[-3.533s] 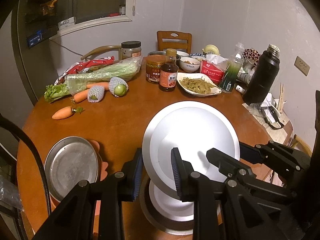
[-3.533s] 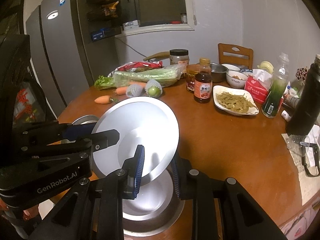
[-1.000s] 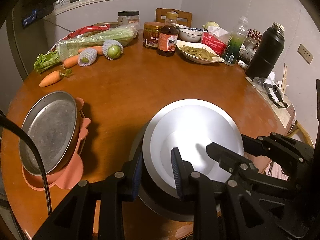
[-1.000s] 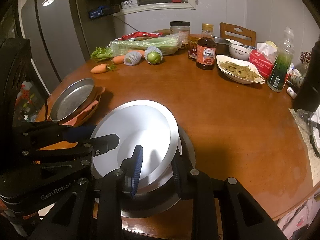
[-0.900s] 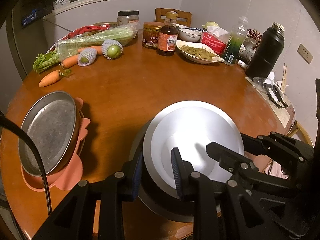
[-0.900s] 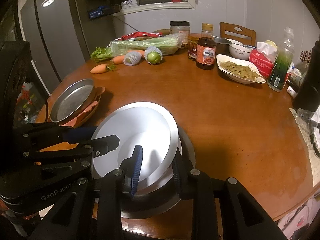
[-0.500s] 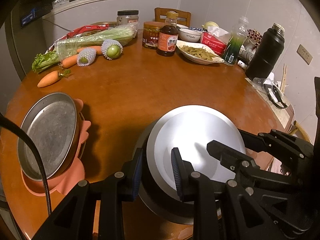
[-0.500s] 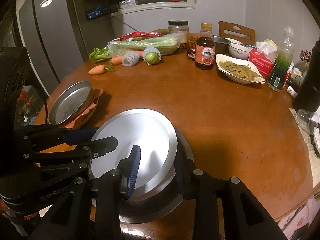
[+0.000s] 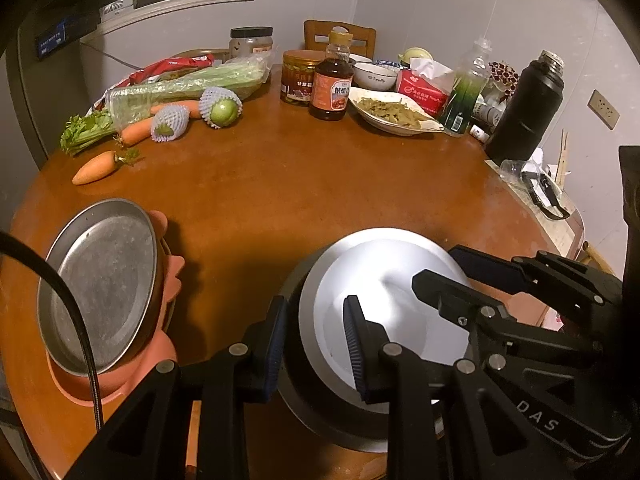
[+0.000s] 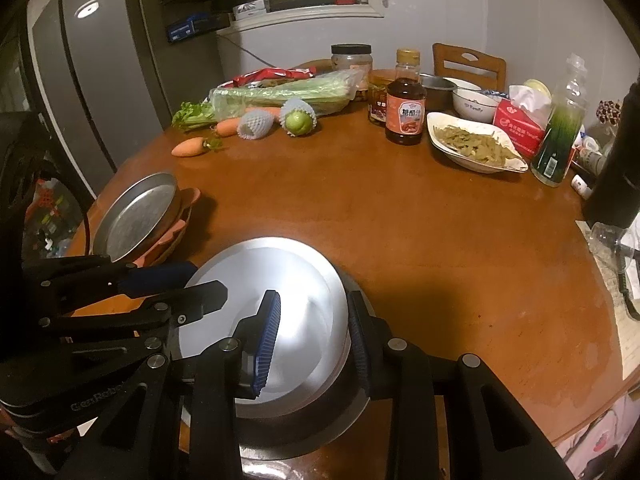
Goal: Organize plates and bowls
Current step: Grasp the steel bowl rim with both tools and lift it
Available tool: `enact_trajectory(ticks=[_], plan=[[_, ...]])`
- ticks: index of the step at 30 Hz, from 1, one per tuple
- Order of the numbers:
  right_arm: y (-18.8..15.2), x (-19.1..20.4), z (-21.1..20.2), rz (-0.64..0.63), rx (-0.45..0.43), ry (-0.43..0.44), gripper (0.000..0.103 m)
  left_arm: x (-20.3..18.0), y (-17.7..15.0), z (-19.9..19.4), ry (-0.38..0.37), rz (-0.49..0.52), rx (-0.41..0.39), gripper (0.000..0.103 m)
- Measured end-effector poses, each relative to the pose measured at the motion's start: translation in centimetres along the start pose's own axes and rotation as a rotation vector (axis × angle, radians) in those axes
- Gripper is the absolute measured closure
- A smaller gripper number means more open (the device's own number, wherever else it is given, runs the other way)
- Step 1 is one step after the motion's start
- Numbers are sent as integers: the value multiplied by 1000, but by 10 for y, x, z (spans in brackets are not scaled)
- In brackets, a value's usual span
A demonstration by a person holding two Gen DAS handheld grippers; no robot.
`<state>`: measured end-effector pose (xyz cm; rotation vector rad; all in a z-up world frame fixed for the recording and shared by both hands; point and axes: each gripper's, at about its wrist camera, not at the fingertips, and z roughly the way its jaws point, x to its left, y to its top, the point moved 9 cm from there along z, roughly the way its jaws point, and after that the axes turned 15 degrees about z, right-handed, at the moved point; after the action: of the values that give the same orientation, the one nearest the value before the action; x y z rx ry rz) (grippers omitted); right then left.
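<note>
Silver-white metal bowl [image 9: 384, 280], nested in a darker grey bowl [image 9: 304, 404]. Dull grey tray [image 9: 100, 280] on salmon-pink mat [image 9: 120, 384]. Orange carrot [image 9: 96, 168]. Reddish-brown table [image 9: 300, 184]. Black flask [image 9: 524, 112]. Blue ribbed pads [image 10: 266, 336].

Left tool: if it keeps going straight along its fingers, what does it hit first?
Most likely the white plate it already straddles at the near rim, which sits in the grey bowl. The left tool points steeply down, so the bowl and table lie just behind.
</note>
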<state>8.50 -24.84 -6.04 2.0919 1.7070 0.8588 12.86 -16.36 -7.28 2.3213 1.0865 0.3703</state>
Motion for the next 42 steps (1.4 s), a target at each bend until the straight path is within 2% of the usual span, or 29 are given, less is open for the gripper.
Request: enact_trajectory(ticks=[11,20,26,29,33,42], plan=[[7,3,-10,-1,-29,6,66,2,2,-12,15,2,-24,72],[13,2,-22,1,-64,2,56,8,3,-24,38,-10,-44,63],[9,-13,-18,40,-43,-8,55,14,-6,-18,28,-41,-21,57],[5,-18,-15,55,-26,-5,51,15,-11,-15,13,-60,-12,52],[-1,-23,-9,82,0,7,47,14,-17,-10,-10,-78,1,42],[-15,-35,4,123,56,5,45,13,-30,8,-28,-110,58,38]])
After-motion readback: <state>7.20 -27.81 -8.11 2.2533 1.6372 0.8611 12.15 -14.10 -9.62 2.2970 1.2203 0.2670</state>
